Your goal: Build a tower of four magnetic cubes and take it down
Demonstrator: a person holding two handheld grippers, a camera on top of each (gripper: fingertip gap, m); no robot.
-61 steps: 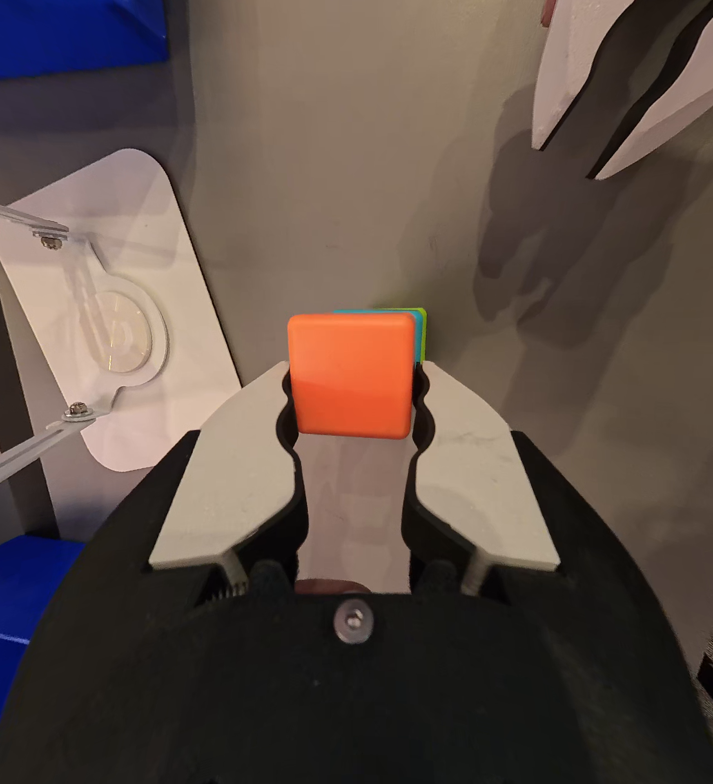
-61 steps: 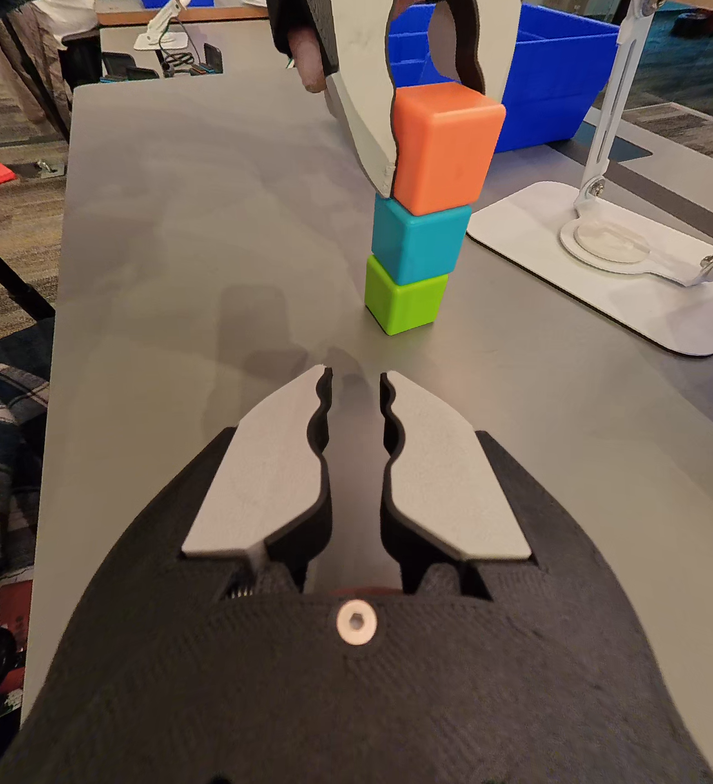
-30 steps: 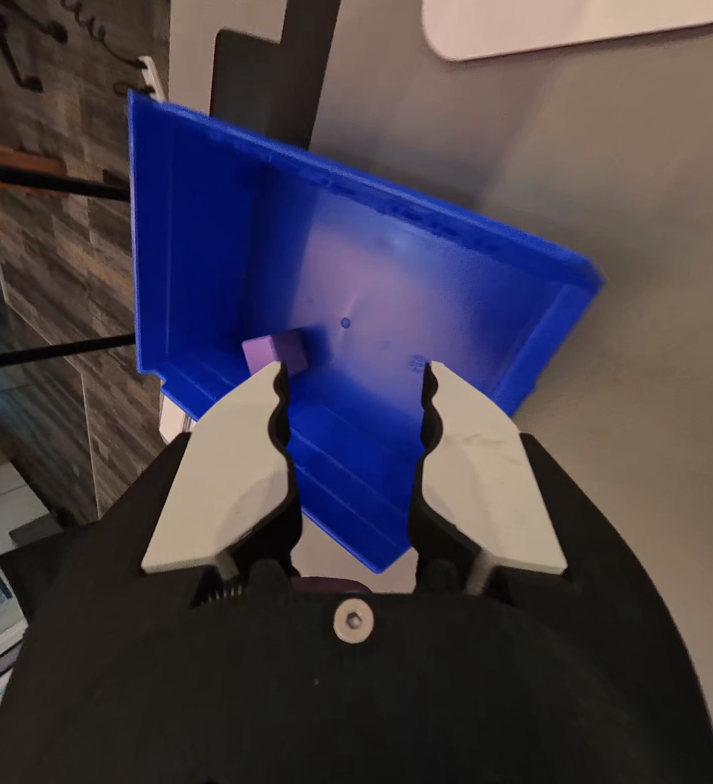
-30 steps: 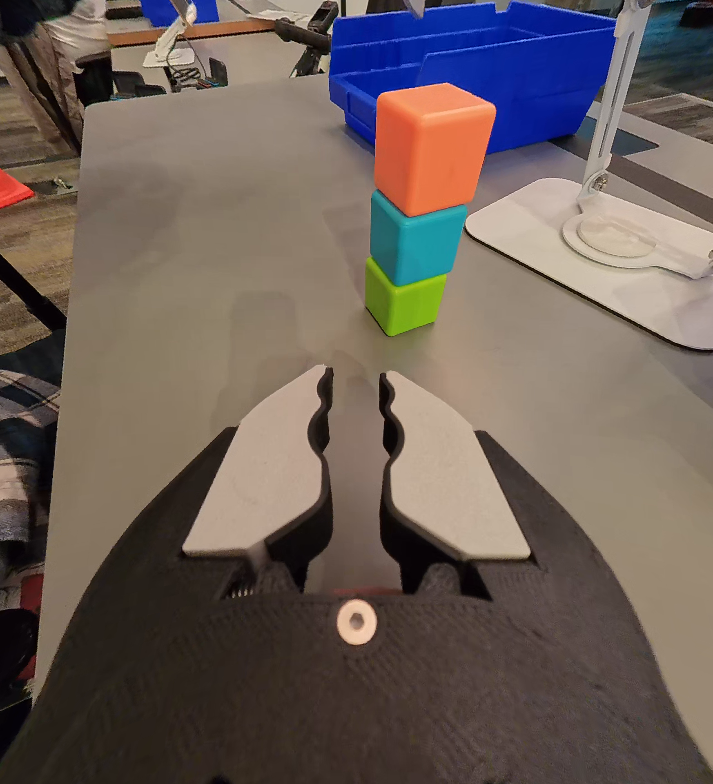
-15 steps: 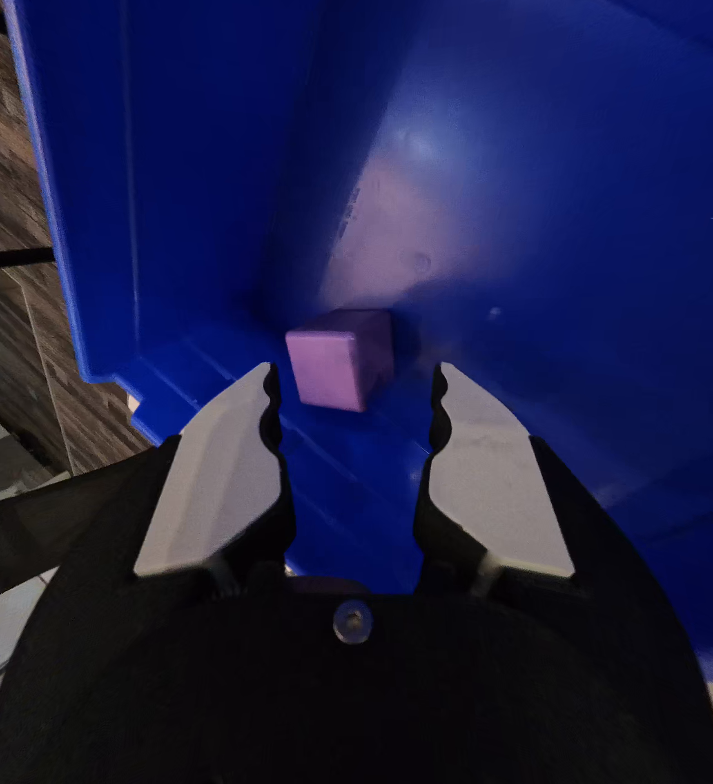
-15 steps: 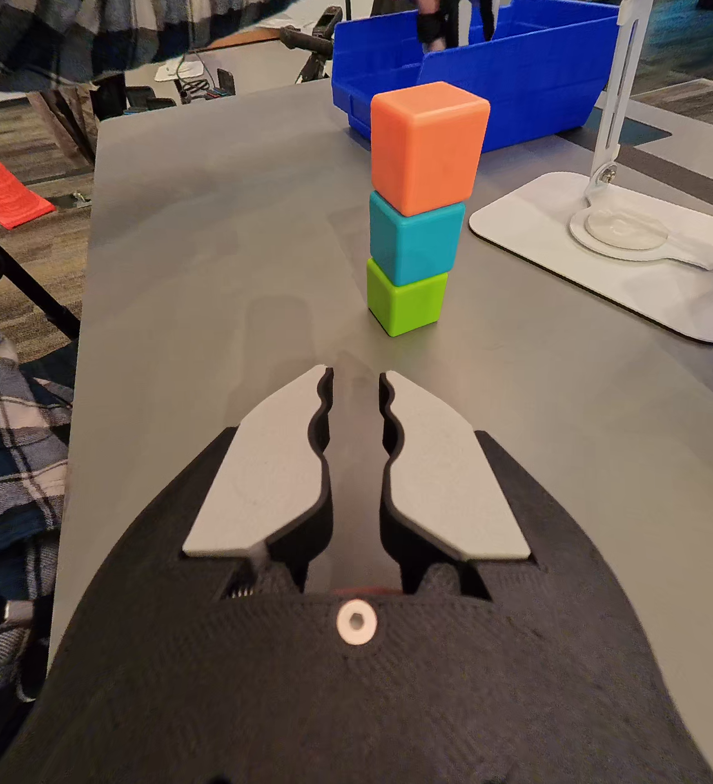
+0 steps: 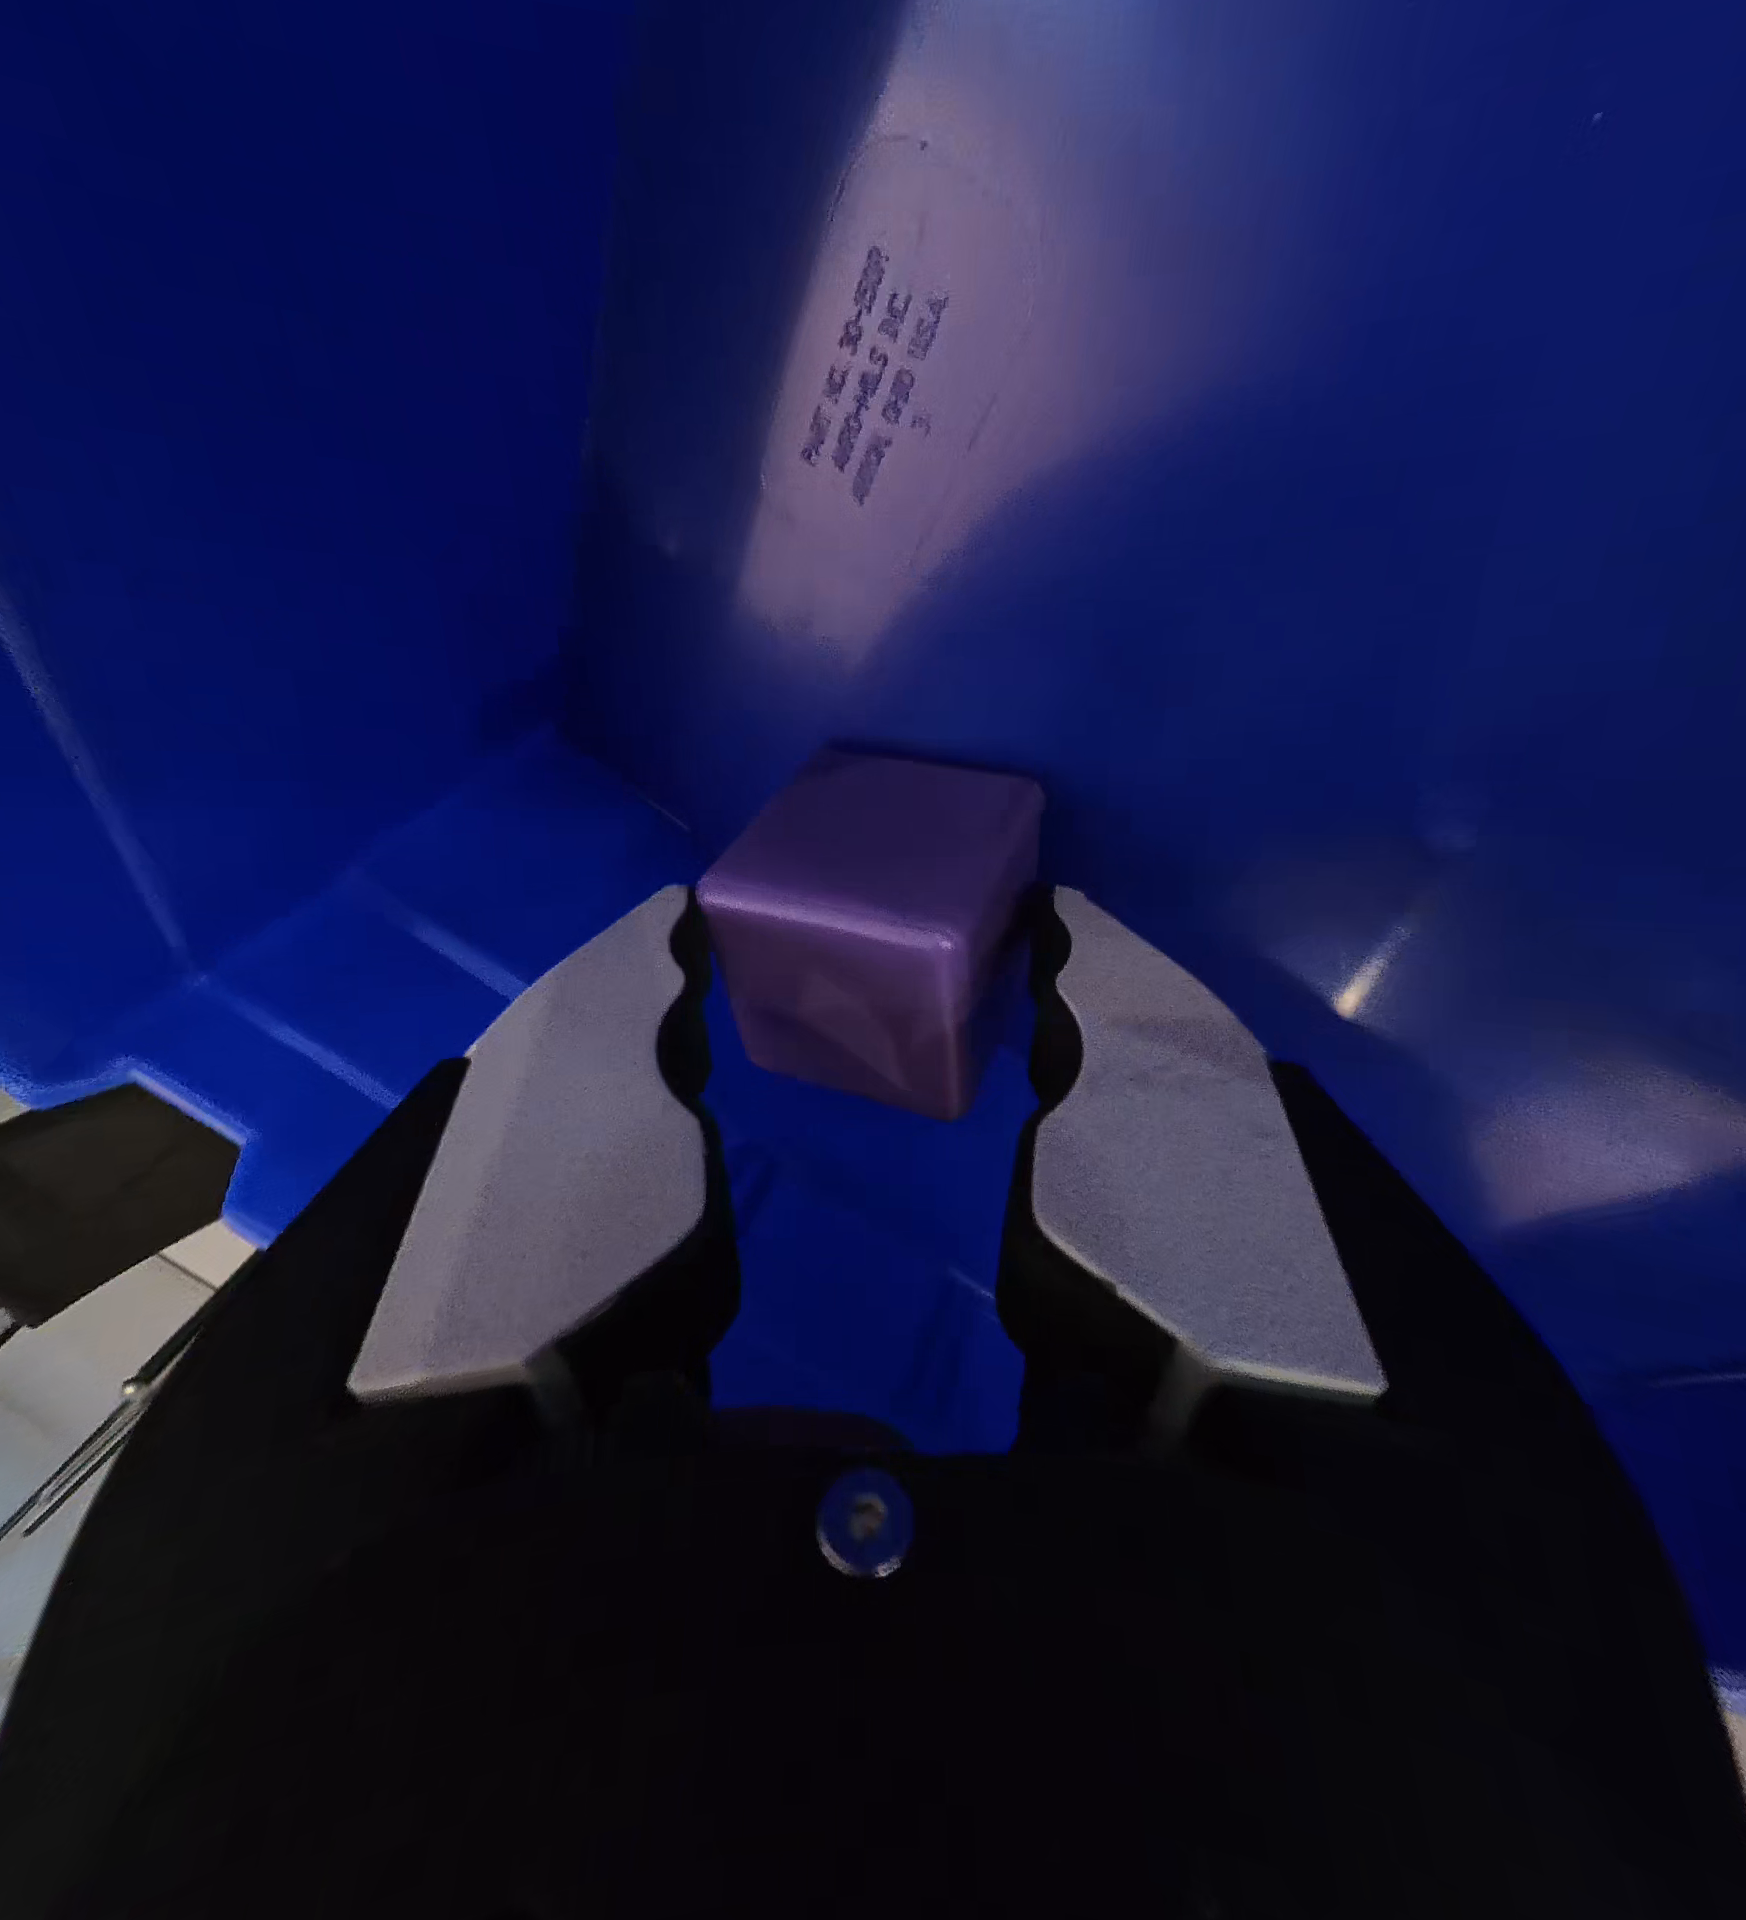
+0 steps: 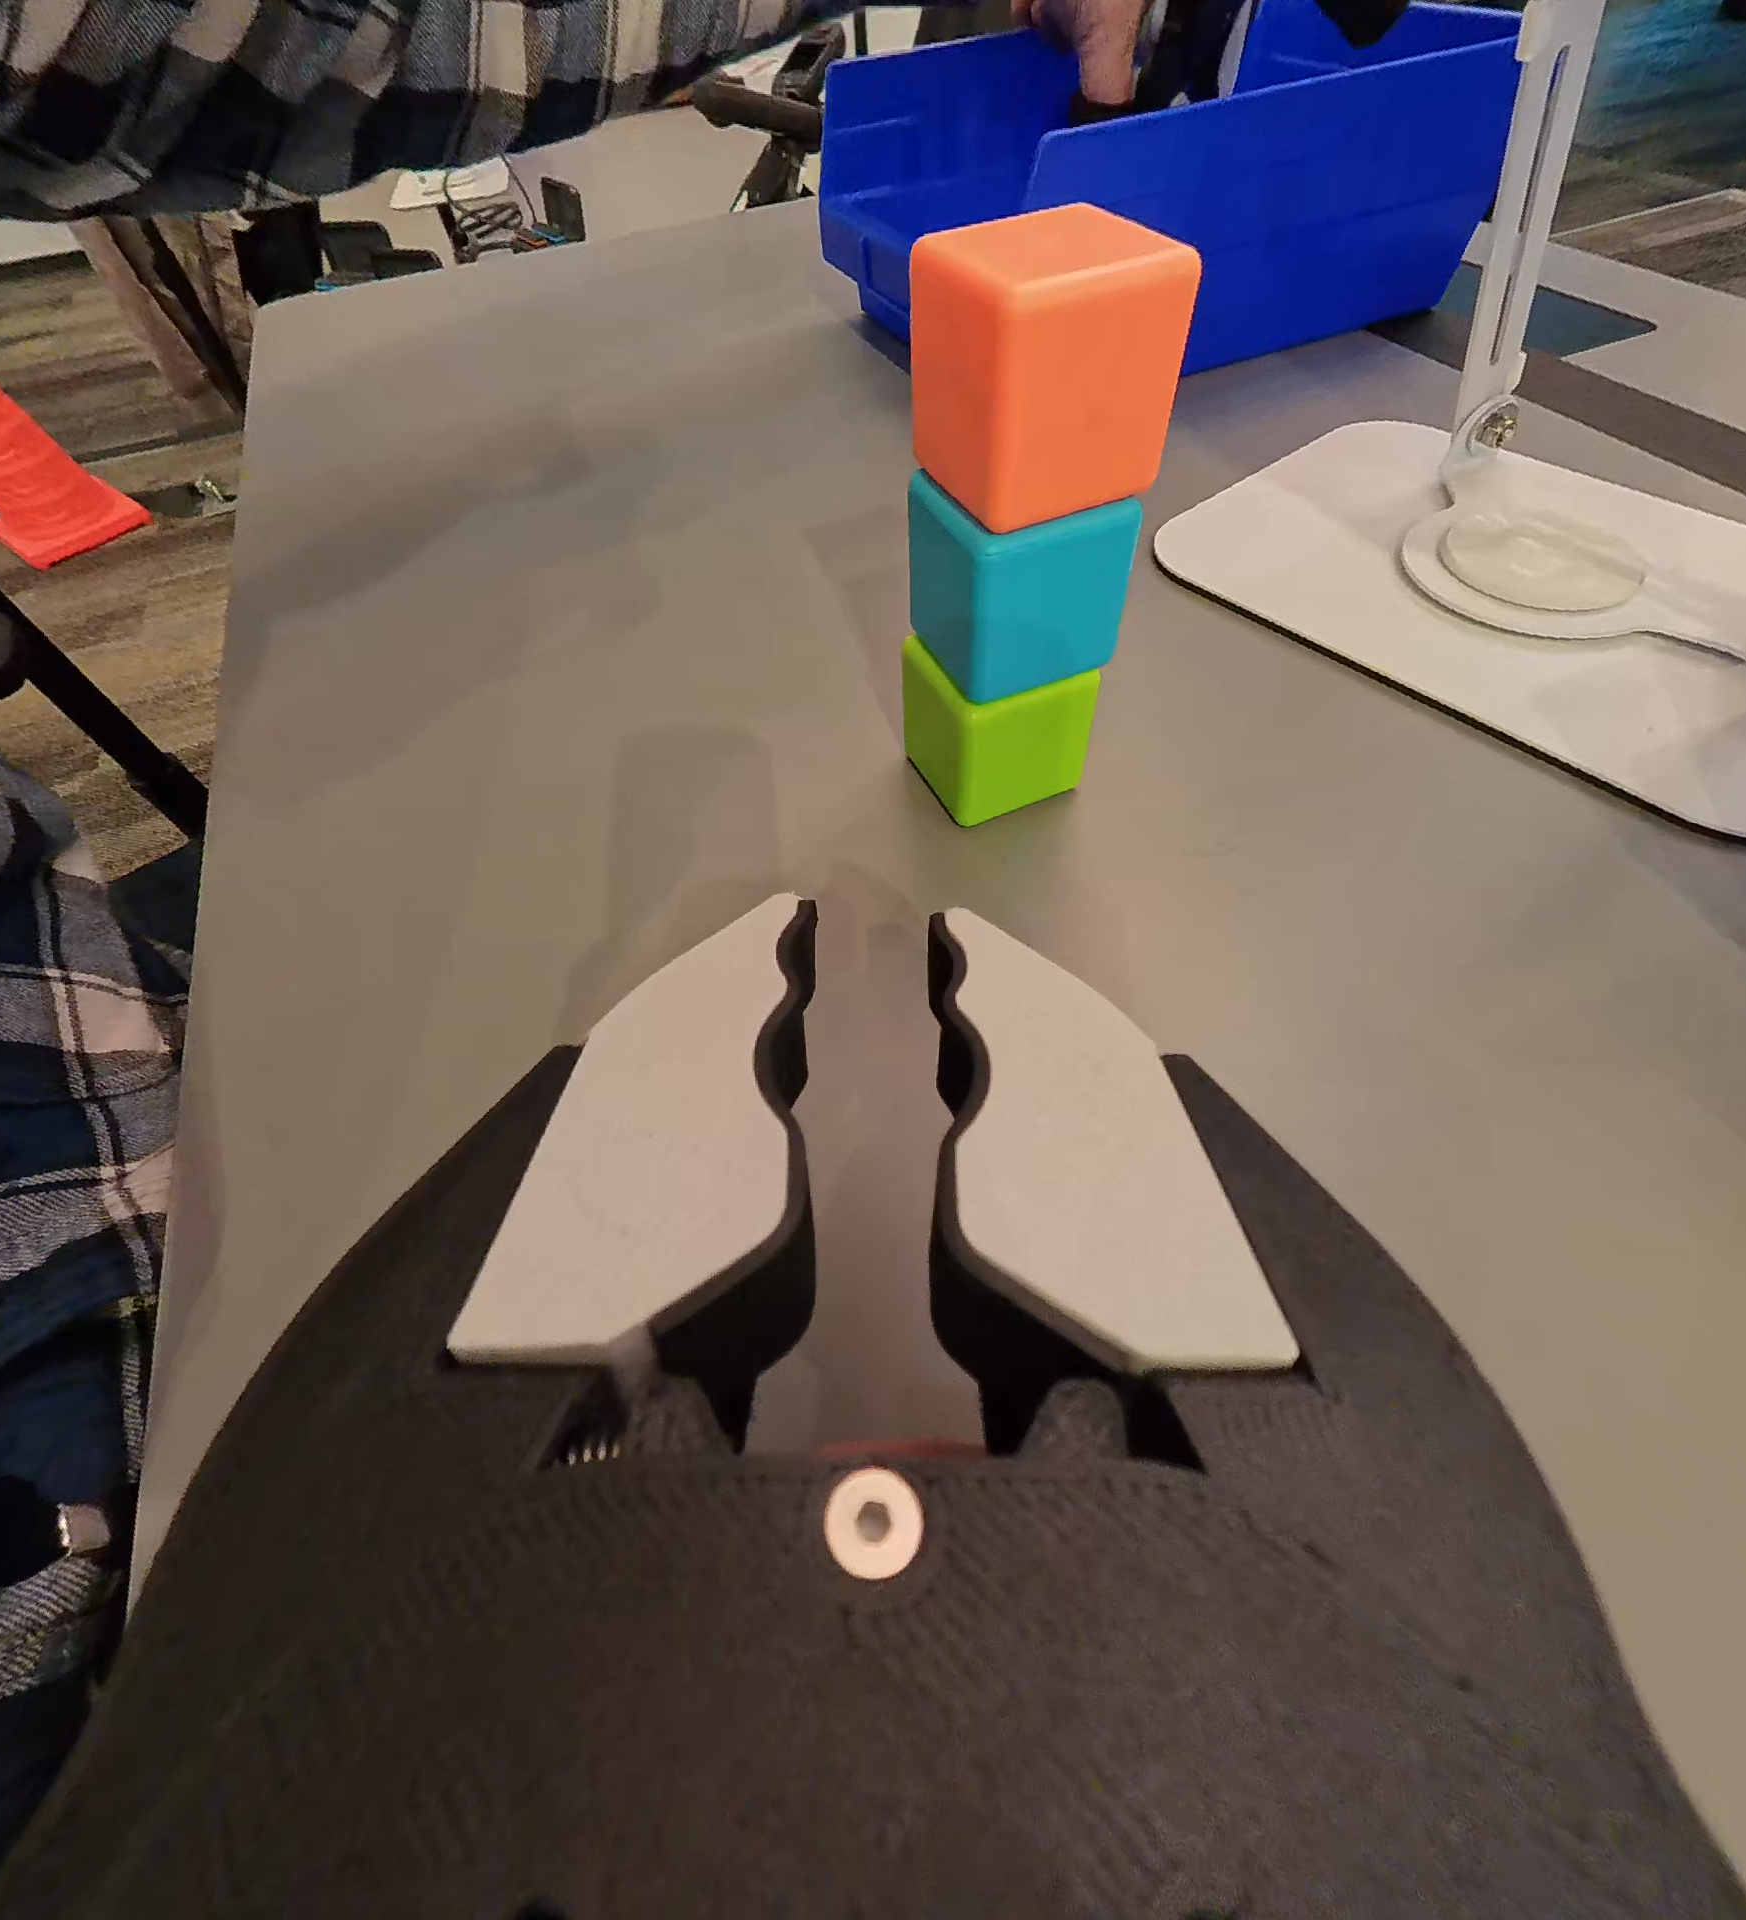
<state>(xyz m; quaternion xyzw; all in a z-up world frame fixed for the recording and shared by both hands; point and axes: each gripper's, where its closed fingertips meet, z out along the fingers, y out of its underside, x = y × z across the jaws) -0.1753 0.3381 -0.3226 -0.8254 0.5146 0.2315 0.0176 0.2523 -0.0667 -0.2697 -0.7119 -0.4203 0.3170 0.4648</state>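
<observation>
A purple cube (image 7: 848, 935) lies in a corner of the blue bin (image 7: 1368, 520). My left gripper (image 7: 867, 914) is inside the bin and open, with a fingertip close on each side of the cube. In the right wrist view, an orange cube (image 8: 1045, 364) sits on a teal cube (image 8: 1020, 582), which sits on a green cube (image 8: 994, 732); this tower stands on the grey table (image 8: 536, 623). My right gripper (image 8: 874, 920) hovers in front of the tower, empty, its jaws a narrow gap apart.
The blue bin (image 8: 1264, 208) stands behind the tower at the table's far edge. A white stand with a flat base (image 8: 1368, 582) is to the tower's right. A plaid sleeve (image 8: 225, 94) reaches across the top left, and a hand (image 8: 1087, 42) is at the bin. The grippers' ends are close to 60 centimetres from one another. The teal cube (image 8: 1020, 582) is closer to my right gripper, around 9 centimetres from its tips; the left tips are 45 centimetres off.
My left gripper has moved down into the bin until its fingertips flank the purple cube, and its jaws have narrowed slightly. The right gripper and the tower have stayed about where they were.
</observation>
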